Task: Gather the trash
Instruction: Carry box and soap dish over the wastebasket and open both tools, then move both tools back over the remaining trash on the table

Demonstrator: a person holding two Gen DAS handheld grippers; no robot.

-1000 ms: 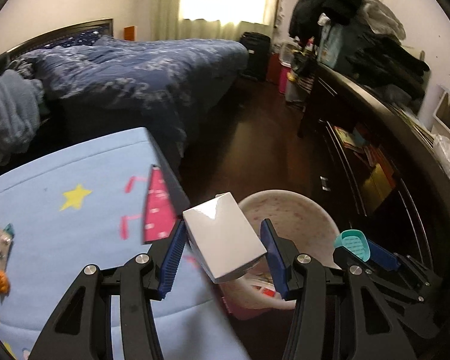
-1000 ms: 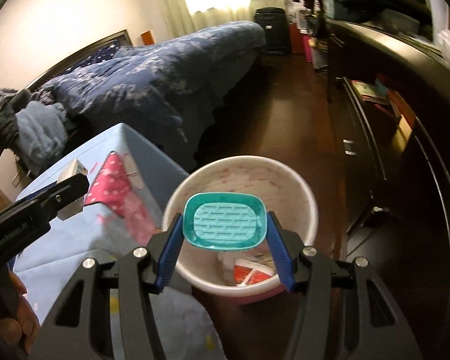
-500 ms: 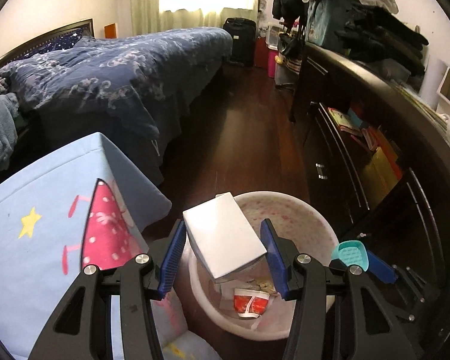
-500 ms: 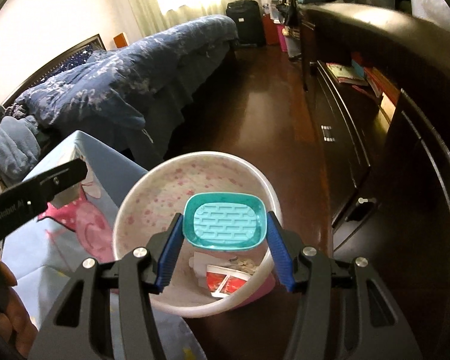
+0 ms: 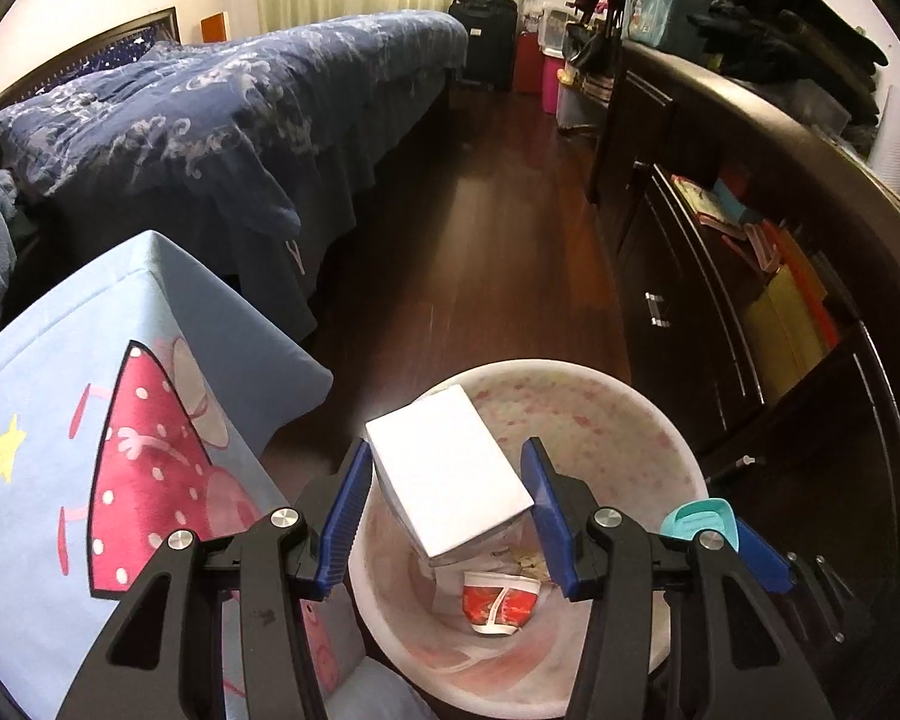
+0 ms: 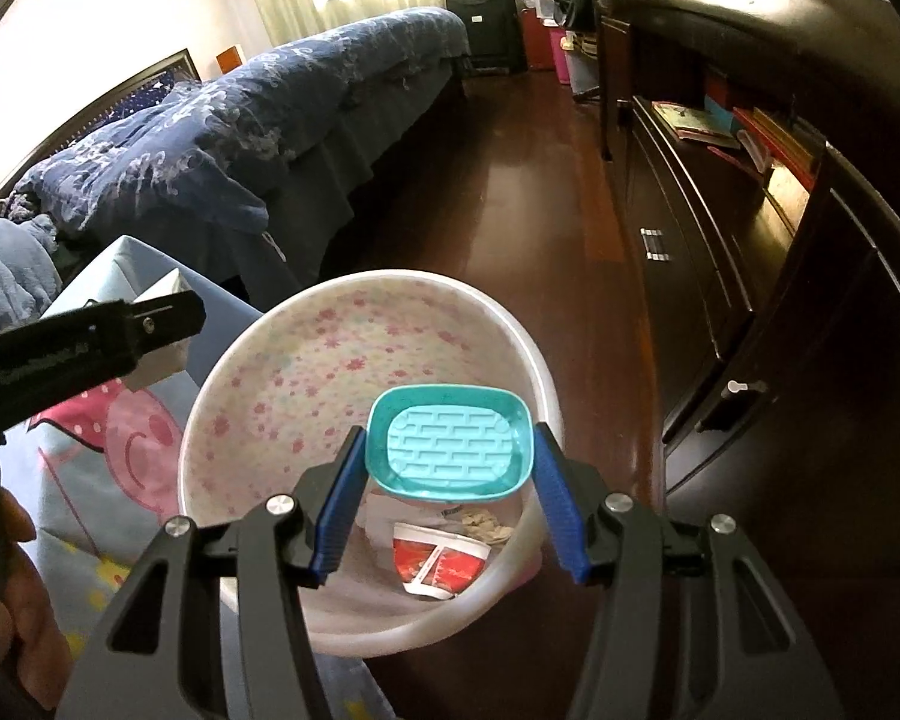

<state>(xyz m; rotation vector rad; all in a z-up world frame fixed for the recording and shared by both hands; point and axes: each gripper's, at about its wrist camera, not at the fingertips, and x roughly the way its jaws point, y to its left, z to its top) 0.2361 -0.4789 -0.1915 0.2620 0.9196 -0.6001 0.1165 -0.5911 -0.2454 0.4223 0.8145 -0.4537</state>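
Observation:
My left gripper [image 5: 445, 501] is shut on a white box [image 5: 444, 480] and holds it over the left part of a white bin with pink flecks [image 5: 606, 408]. A red and white wrapper [image 5: 498, 603] and crumbs lie at the bin's bottom. My right gripper [image 6: 450, 474] is shut on a teal plastic tray [image 6: 452, 443] and holds it over the same bin [image 6: 282, 384]. The wrapper [image 6: 438, 564] also shows in the right wrist view. The left gripper's finger [image 6: 90, 348] with the box sits left of the bin there.
A table with a light blue cartoon cloth [image 5: 90, 420] stands left of the bin. A bed with a dark blue cover [image 5: 210, 120] is behind it. A dark cabinet with books [image 5: 750, 276] runs along the right. Dark wood floor [image 5: 486, 228] lies between.
Both grippers moved from the table side to over the bin, still holding the box and the tray. The bin's inside and the wrapper came into fuller view.

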